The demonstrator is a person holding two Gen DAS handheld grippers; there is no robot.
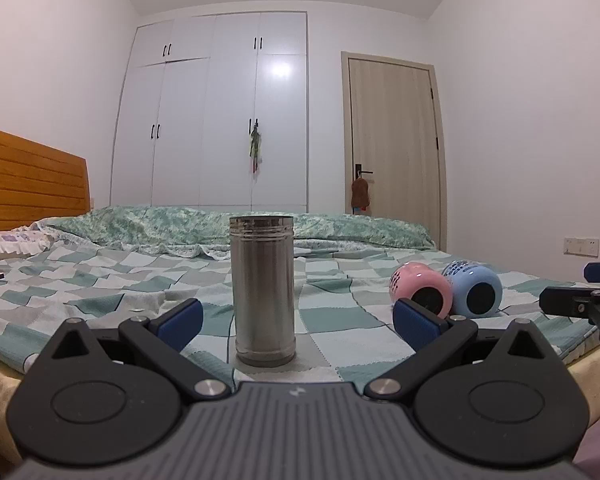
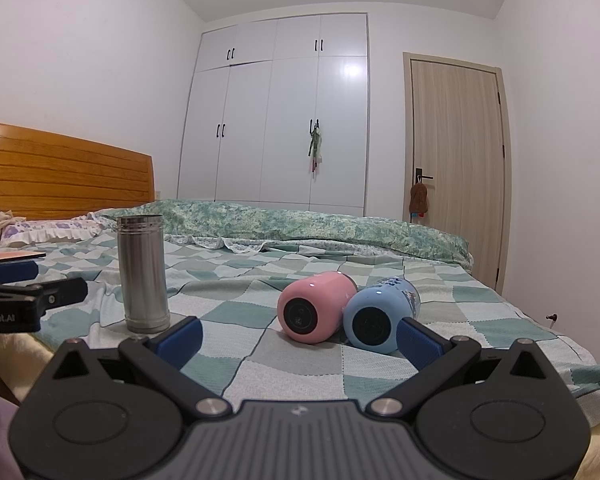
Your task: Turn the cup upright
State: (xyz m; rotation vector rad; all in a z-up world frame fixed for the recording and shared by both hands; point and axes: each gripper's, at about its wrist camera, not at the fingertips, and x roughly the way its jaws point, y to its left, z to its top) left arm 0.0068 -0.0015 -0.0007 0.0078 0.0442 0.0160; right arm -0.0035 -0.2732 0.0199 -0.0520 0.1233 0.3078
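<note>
A steel cup (image 1: 263, 290) stands upright on the checked bedspread, straight ahead of my open, empty left gripper (image 1: 298, 322); it also shows at the left in the right wrist view (image 2: 143, 273). A pink cup (image 2: 315, 306) and a blue cup (image 2: 380, 314) lie on their sides, touching, bases toward me. My right gripper (image 2: 300, 338) is open and empty just in front of them. In the left wrist view the pink cup (image 1: 420, 288) and blue cup (image 1: 474, 288) lie to the right, with the right gripper's fingers (image 1: 572, 302) at the far right edge.
The bed (image 2: 260, 360) has a folded green quilt (image 2: 300, 224) across the back and a wooden headboard (image 2: 60, 172) at left. White wardrobes (image 2: 284, 120) and a closed door (image 2: 456, 140) stand behind. The bed's front edge lies just under both grippers.
</note>
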